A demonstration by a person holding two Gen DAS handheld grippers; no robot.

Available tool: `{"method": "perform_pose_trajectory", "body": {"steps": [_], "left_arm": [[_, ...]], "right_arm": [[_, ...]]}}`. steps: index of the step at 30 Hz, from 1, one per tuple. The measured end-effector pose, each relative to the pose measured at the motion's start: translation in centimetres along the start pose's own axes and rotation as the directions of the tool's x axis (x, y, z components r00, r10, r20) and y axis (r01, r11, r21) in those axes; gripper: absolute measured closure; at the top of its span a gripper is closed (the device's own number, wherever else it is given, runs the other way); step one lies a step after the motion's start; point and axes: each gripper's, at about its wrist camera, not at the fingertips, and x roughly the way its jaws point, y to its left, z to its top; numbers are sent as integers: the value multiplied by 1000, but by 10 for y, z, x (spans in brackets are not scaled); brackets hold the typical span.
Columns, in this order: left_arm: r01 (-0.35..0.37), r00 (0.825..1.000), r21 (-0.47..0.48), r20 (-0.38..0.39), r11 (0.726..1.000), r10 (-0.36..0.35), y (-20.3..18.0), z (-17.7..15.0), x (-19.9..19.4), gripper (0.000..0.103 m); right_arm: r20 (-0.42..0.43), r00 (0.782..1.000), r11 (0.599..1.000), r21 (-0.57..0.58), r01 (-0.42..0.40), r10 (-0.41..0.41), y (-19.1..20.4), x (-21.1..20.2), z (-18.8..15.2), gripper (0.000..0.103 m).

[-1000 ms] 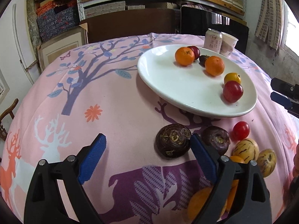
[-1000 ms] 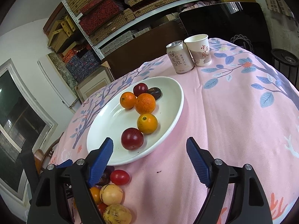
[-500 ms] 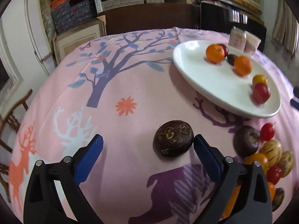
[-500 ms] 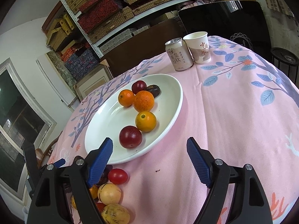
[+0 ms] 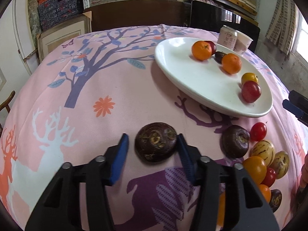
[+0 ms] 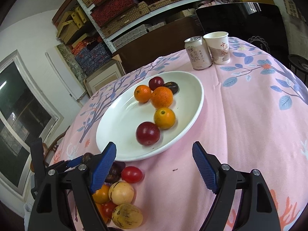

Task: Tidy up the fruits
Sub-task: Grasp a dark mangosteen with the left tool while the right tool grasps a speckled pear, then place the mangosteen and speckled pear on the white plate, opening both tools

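Observation:
A dark brown passion fruit (image 5: 155, 142) lies on the pink cloth between the fingers of my left gripper (image 5: 153, 141). The right pad (image 5: 183, 154) touches it; the left pad (image 5: 121, 154) stands a little off. A white plate (image 5: 184, 82) holds oranges (image 5: 201, 50), a red plum (image 5: 250, 91) and small dark fruit. A second passion fruit (image 5: 235, 144), a cherry tomato (image 5: 258, 131) and striped melons (image 5: 263, 150) lie in a pile at the right. My right gripper (image 6: 154, 154) is open and empty, just above the plate's near rim (image 6: 154, 154).
A drink can (image 6: 197, 53) and a paper cup (image 6: 218, 47) stand behind the plate. Shelves with boxes and a dark cabinet are behind the table. The fruit pile (image 6: 121, 192) sits under my right gripper's left finger. The left gripper's tips (image 6: 77, 160) show at the left.
My left gripper has moved left with the passion fruit now centred between its fingers, and its jaws have narrowed around it. The right gripper has barely moved.

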Motion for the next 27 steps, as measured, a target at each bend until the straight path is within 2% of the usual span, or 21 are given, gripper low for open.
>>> {"method": "perform_pose_trajectory", "body": {"steps": [2, 7, 8, 13, 15, 21, 25, 27], "left_arm": [[-16, 1000, 19, 4, 1000, 16, -5, 0, -1, 60], [-4, 1000, 8, 3, 1000, 4, -3, 0, -1, 60], [-7, 1000, 10, 3, 1000, 7, -4, 0, -1, 60], [-1, 1000, 2, 4, 1000, 1, -1, 0, -1, 60], [1, 1000, 0, 4, 1000, -1, -1, 0, -1, 60], [6, 1000, -3, 4, 1000, -6, 0, 0, -1, 60], [28, 999, -9, 18, 1000, -27, -1, -1, -5, 61], [10, 999, 1, 45, 1000, -10, -5, 0, -13, 61]], "right_arm": [[-22, 1000, 999, -30, -14, 13, 6, -1, -6, 21], [-62, 997, 992, -116, -44, 37, 26, -19, -41, 23], [-71, 997, 990, -135, -39, 30, 29, -21, -49, 26], [-133, 991, 973, -226, -37, 7, 47, -17, -72, 54], [-149, 989, 974, -223, -36, 3, 46, -15, -74, 58], [-197, 980, 980, -188, -60, 22, 40, -6, -76, 60], [-193, 981, 981, -180, -67, 31, 39, -9, -77, 61], [-169, 985, 982, -175, -70, 40, 38, -14, -73, 61]]}}
